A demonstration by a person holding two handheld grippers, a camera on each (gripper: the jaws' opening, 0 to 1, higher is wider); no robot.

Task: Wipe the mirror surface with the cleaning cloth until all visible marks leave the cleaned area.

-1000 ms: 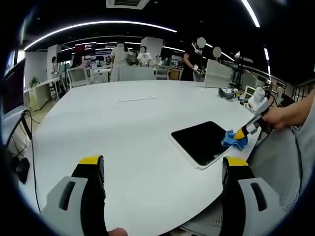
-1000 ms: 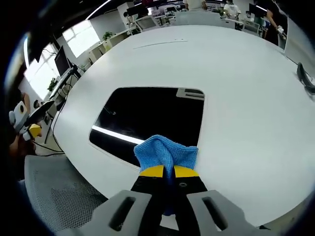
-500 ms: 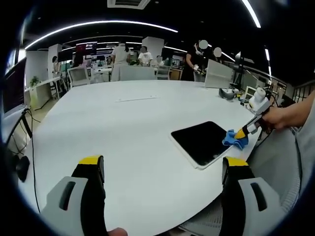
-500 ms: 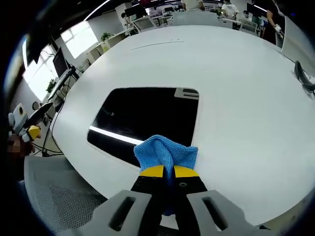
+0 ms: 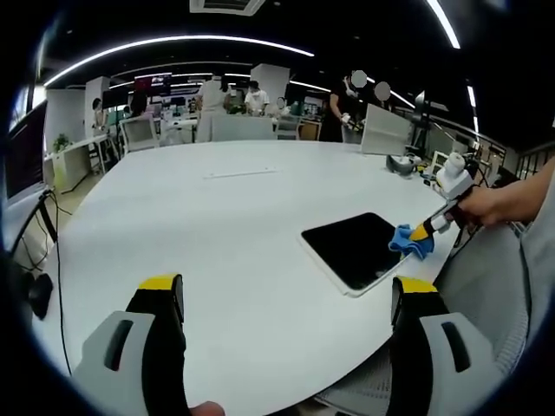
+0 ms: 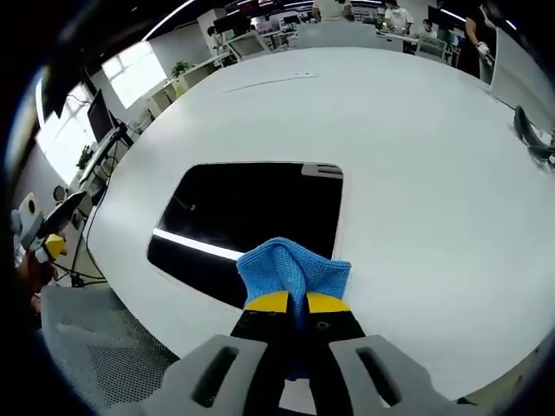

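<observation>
On white worktop [image 6: 434, 173], near its edge, lies the mirror [image 6: 251, 221], flat, dark glass w/ a bright light streak reflected across it. Right gripper [image 6: 289, 302] has jaws closed tight on blue cleaning cloth [image 6: 293, 270]; cloth bunched, pressed onto mirror's near edge, partly over the glass and partly at its rim. Left gripper view: same mirror [image 5: 357, 250] sits far right on worktop [image 5: 225, 225], cloth [image 5: 410, 243] at its right edge w/ right gripper [image 5: 422, 231] on it, held by a hand [image 5: 486, 205]. Left gripper [image 5: 286, 295] hangs above worktop, well apart from mirror, jaws spread wide, nothing btwn them. Mesh chair [image 6: 95, 347] beside worktop edge. People and desks [image 5: 217, 104] in background, far off.
</observation>
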